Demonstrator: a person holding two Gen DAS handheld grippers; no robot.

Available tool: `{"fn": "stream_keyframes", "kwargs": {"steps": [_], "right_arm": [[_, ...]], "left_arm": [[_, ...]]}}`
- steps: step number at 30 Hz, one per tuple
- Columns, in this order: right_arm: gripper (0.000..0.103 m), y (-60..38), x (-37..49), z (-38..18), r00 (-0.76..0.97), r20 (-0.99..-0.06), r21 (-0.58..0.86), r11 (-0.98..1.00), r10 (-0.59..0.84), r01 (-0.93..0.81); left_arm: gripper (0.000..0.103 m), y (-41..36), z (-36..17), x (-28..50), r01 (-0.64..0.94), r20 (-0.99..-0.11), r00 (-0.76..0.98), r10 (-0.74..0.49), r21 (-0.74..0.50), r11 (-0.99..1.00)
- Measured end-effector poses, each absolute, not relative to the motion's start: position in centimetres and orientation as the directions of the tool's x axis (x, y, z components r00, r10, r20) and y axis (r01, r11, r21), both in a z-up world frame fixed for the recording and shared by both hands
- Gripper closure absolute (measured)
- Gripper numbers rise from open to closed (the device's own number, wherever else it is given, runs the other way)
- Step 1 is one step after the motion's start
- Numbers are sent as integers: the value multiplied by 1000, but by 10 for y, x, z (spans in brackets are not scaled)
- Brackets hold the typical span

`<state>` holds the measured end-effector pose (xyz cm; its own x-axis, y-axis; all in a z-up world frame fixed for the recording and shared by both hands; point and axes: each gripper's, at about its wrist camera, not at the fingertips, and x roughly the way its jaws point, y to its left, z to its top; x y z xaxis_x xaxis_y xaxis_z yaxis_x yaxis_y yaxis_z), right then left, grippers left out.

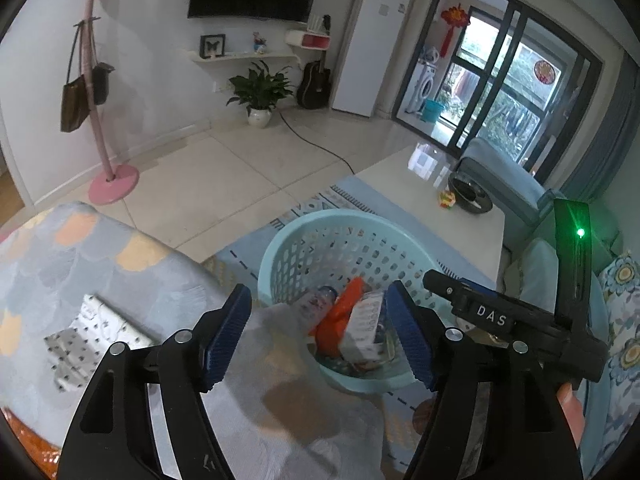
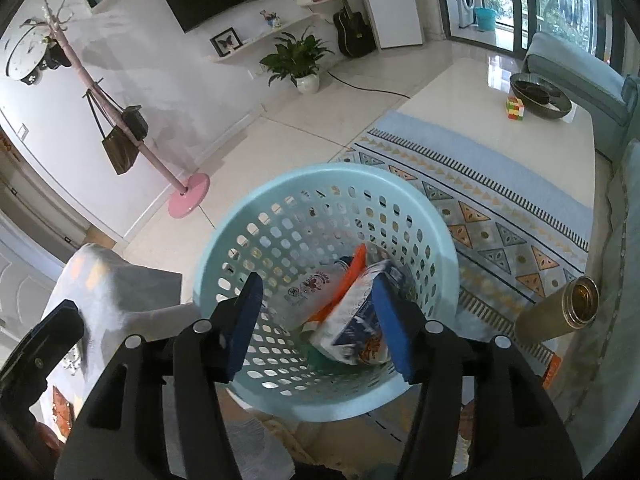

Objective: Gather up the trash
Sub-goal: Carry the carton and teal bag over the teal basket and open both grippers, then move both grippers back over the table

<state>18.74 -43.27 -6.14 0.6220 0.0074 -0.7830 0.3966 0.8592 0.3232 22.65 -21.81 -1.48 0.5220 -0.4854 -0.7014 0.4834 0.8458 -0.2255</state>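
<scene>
A light blue perforated basket [image 1: 304, 236] [image 2: 288, 184] stands on the rug by the sofa. Inside lie a clear plastic bottle [image 1: 318, 300] [image 2: 308, 286], an orange wrapper [image 1: 340, 312] [image 2: 354, 270] and a white-and-blue carton [image 1: 364, 324] [image 2: 354, 320]. My left gripper [image 1: 320, 336] is open and empty, above the sofa edge and the basket's near rim. My right gripper [image 2: 320, 324] is open and empty, directly over the basket. The right gripper's body [image 1: 492, 320] shows in the left wrist view, to the right of the basket.
A silver dotted wrapper [image 1: 88, 336] lies on the sofa cover at left. A brass-coloured cylinder [image 2: 560, 312] lies at the rug's right. The white coffee table [image 2: 460, 96] holds a dark bowl [image 2: 540, 96] and a puzzle cube [image 2: 515, 108]. A pink coat stand [image 1: 114, 180] stands on the tile floor.
</scene>
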Motion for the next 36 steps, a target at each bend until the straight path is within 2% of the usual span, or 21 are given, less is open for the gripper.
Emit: {"fn": "stream_keyframes", "kwargs": {"steps": [10, 14, 18, 26, 30, 36], "right_arm": [[49, -382, 179, -6, 700, -710, 324, 917, 74, 232], [49, -330, 171, 26, 747, -658, 222, 973, 96, 70], [49, -285, 167, 39, 757, -633, 190, 980, 163, -53], [49, -216, 180, 27, 715, -661, 139, 974, 227, -181], [49, -188, 197, 12, 678, -694, 110, 966, 242, -232], [49, -160, 209, -19, 630, -741, 67, 959, 232, -274]], "left_arm": [[35, -165, 18, 189, 433, -644, 603, -470, -231, 871], [35, -120, 23, 169, 364, -634, 643, -429, -239, 900], [35, -74, 22, 154, 268, -638, 676, -368, -253, 930], [35, 19, 3, 138, 47, -703, 682, -200, -231, 972], [35, 54, -18, 134, -39, -738, 652, -174, -262, 964], [34, 69, -44, 134, -87, -784, 595, -179, -285, 955]]}}
